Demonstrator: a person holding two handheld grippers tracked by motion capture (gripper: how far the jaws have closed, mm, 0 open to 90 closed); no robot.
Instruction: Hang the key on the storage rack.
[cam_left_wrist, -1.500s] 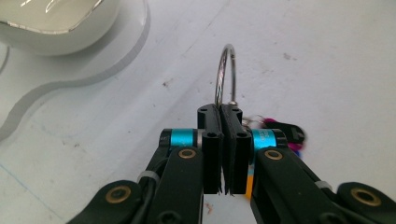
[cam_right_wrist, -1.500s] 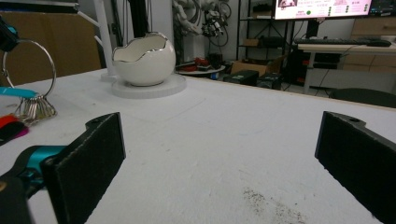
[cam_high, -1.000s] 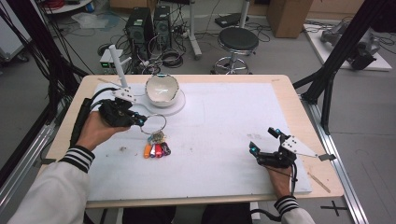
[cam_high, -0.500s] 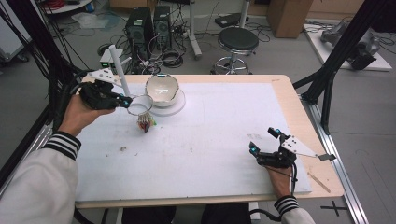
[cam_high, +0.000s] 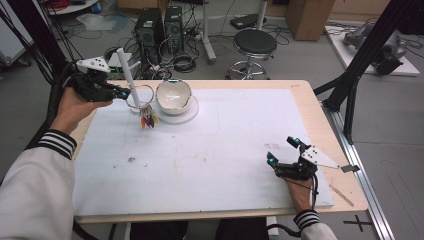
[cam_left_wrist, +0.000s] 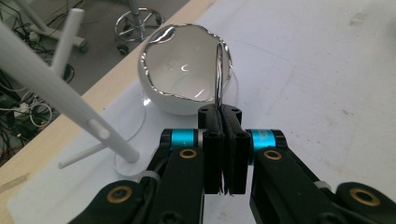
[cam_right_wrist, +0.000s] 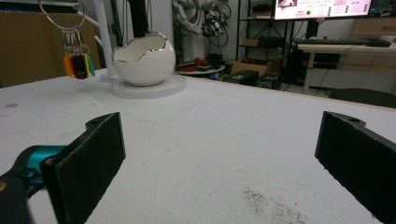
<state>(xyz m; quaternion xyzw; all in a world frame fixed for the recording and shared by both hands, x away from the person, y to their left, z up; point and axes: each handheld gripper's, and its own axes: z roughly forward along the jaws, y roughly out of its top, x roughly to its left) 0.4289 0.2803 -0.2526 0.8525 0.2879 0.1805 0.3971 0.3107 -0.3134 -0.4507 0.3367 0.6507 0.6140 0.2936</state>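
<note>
One key ring (cam_high: 139, 96), tags unreadable, left gripper (cam_high: 121, 92) gripping.

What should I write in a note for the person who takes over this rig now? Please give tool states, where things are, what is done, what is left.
Left tool: shut on the key ring, held in the air beside the white peg stand; coloured tags hang below it.
Right tool: open, holds nothing, resting low at the table's near right edge.
Egg-shaped bowl stands on its white disc, next to the stand.
Done: ring lifted.
Left, probably: hang the ring on a peg, then release.
</note>
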